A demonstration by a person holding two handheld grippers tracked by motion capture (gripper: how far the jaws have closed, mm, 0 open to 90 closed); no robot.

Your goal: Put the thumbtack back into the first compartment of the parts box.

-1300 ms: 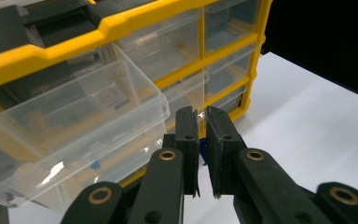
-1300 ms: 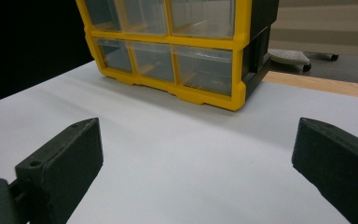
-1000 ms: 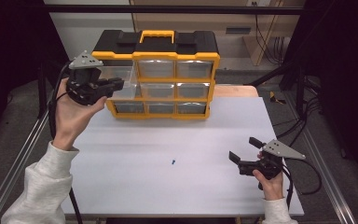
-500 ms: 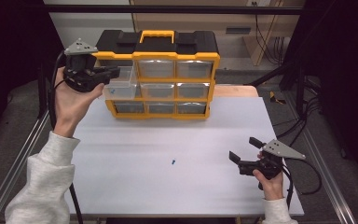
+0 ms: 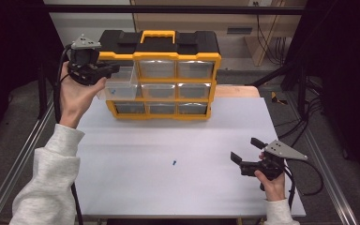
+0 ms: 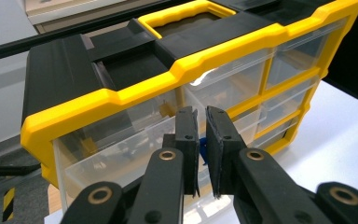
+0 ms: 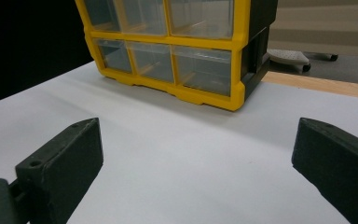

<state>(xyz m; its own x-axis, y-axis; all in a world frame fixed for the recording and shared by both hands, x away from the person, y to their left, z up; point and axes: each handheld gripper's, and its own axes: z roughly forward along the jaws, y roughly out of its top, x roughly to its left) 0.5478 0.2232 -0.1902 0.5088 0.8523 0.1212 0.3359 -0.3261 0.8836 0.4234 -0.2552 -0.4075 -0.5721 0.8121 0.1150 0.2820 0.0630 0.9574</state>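
Observation:
A yellow and black drawer organizer (image 5: 159, 51) with clear drawers stands at the back of the white table (image 5: 178, 187). Its left middle drawer (image 5: 118, 88) is pulled out, and a small blue piece (image 5: 114, 90) shows inside it. My left gripper (image 5: 111, 71) is held up by the organizer's upper left corner, just above that drawer. In the left gripper view its jaws (image 6: 203, 140) stand almost together. A blue bit shows in the slit; whether it is pinched I cannot tell. My right gripper (image 5: 244, 151) rests open and empty near the table's front right.
A second small blue piece (image 5: 174, 162) lies alone on the table, left of the right gripper. The other drawers (image 5: 194, 69) are pushed in. A wooden strip (image 5: 236, 91) runs behind the table at the right. Metal rails edge both sides.
The left hand has lifted its gripper up and slightly left, from in front of the pulled-out drawer to the organizer's top corner. The right gripper has stayed in place.

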